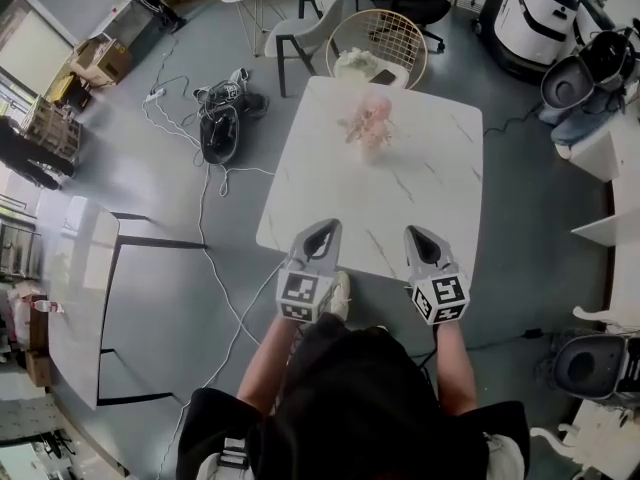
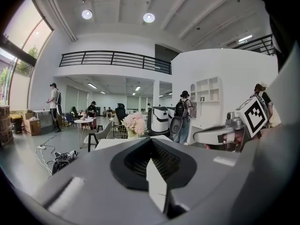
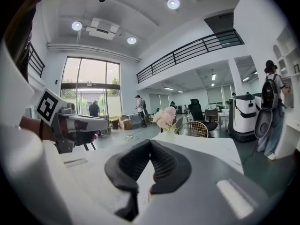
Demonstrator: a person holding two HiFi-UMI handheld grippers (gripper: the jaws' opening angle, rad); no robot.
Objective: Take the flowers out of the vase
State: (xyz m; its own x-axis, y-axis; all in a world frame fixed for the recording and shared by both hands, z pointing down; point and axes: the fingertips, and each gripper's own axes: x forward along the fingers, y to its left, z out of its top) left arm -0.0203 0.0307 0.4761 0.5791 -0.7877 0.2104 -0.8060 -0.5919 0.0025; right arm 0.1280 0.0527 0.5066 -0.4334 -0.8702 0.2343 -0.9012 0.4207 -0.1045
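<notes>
White marble-patterned table (image 1: 420,188) stood in an open office floor, with a wire-backed chair (image 1: 380,43) at its far edge and a tangle of cables (image 1: 222,118) on the floor to the left. The pink flowers (image 1: 368,118) sat in a small pale vase (image 1: 372,151) near the far end of the table, upright and untouched.

The left gripper (image 1: 322,230) and the right gripper (image 1: 415,233) were both held over the near edge, well apart from the vase. Each gripper view showed its jaw tips pressed together with nothing between them.

Probable faults from this state:

- Closed jaws arriving at the bouquet would push it, not grasp it. The vase looked light and could tip or slide.
- Pulling the stems with one gripper while the vase stood unheld could lift the vase with them and then drop it.
- A grip on the blooms instead of the stems would likely crush petals.

Stem detail could not be made out from any view.
</notes>
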